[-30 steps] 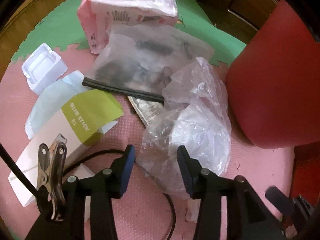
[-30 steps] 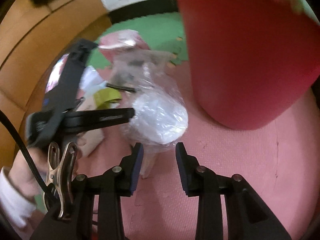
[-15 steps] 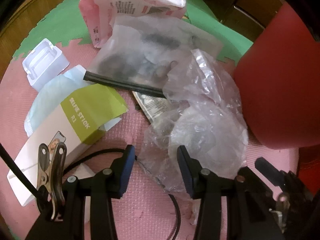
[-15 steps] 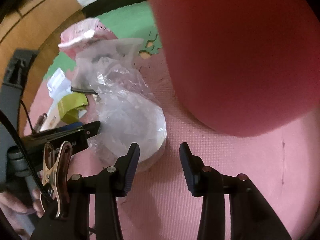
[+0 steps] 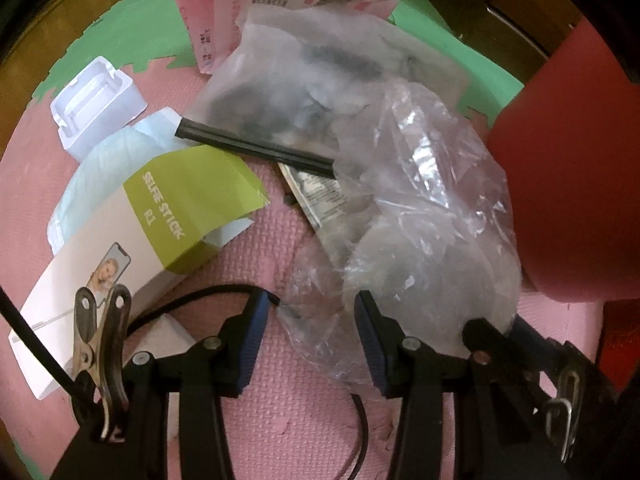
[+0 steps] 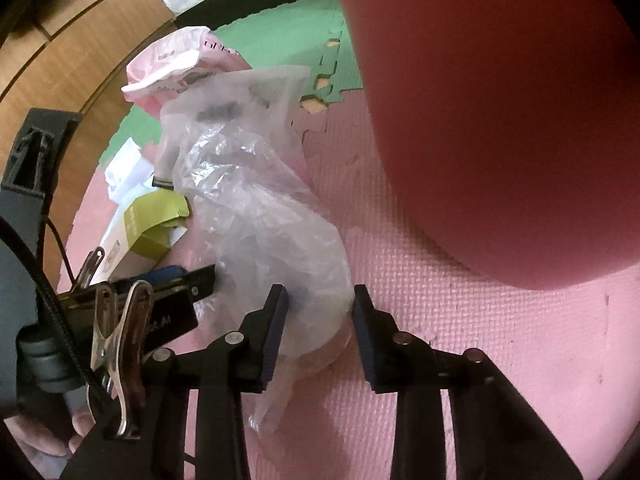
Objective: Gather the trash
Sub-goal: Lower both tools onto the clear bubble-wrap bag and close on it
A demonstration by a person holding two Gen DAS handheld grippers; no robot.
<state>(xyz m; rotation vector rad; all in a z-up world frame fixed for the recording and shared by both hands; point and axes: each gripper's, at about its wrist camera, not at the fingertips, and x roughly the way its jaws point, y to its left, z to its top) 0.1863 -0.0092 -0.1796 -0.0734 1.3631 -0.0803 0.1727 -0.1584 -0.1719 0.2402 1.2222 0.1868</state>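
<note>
A crumpled clear plastic bag (image 5: 424,216) lies on the pink foam mat beside the red bin (image 5: 576,168). My left gripper (image 5: 308,344) is open, its fingers around the bag's near edge. My right gripper (image 6: 320,332) is open, with the same bag (image 6: 264,240) reaching between its fingers. The left gripper shows at the left of the right wrist view (image 6: 176,284). Behind the bag lie a frosted zip bag (image 5: 320,92), a pink package (image 5: 280,0) and a white and green selfie stick box (image 5: 152,232).
A white plastic tray (image 5: 96,100) and a pale blue sheet (image 5: 100,168) lie at the left. A printed wrapper (image 5: 316,196) lies under the bags. The red bin (image 6: 500,100) fills the right. Green mat (image 6: 280,36) and wooden floor (image 6: 80,40) lie beyond.
Both grippers have moved closer to the clear plastic bag. The right gripper's fingers now straddle the bag's end, and the right gripper has come into the left wrist view.
</note>
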